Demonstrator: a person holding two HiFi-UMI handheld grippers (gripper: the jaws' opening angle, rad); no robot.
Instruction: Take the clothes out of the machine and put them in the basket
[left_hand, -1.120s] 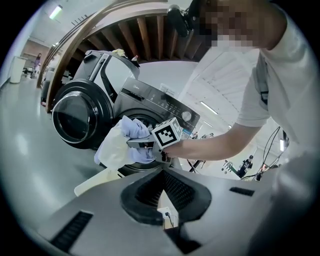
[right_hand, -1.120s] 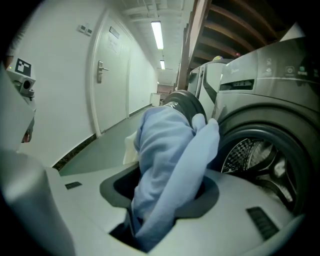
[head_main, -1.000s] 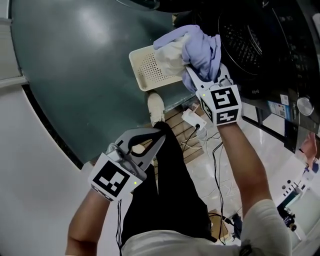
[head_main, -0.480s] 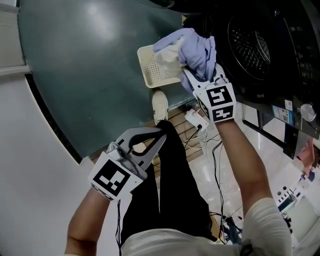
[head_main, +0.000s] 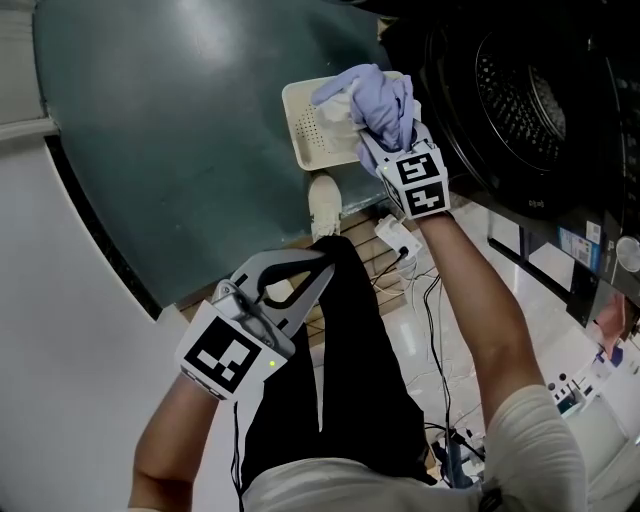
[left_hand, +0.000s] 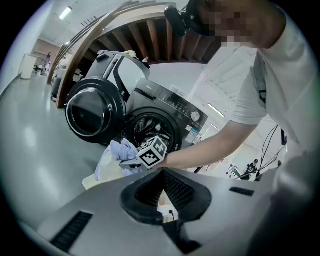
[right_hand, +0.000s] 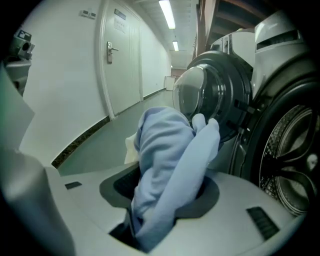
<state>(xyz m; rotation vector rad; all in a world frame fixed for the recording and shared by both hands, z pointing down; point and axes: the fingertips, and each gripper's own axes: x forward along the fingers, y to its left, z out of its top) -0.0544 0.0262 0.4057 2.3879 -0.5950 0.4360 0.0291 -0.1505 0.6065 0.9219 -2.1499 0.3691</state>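
Observation:
My right gripper is shut on a bunched lavender garment, held low over the cream perforated basket. A white cloth lies in the basket under it. In the right gripper view the lavender garment fills the space between the jaws. The washing machine's dark drum stands just right of the basket, with its door swung open. My left gripper hangs near my leg, fingertips together, nothing in it. From the left gripper view I see the right gripper, the garment and the machine.
A white shoe and black trouser leg stand between the grippers. A white power strip and loose cables lie on the floor by the machine. A white door is in the wall beyond.
My right gripper has sunk with the lavender garment down to the basket. The left gripper has stayed about where it was.

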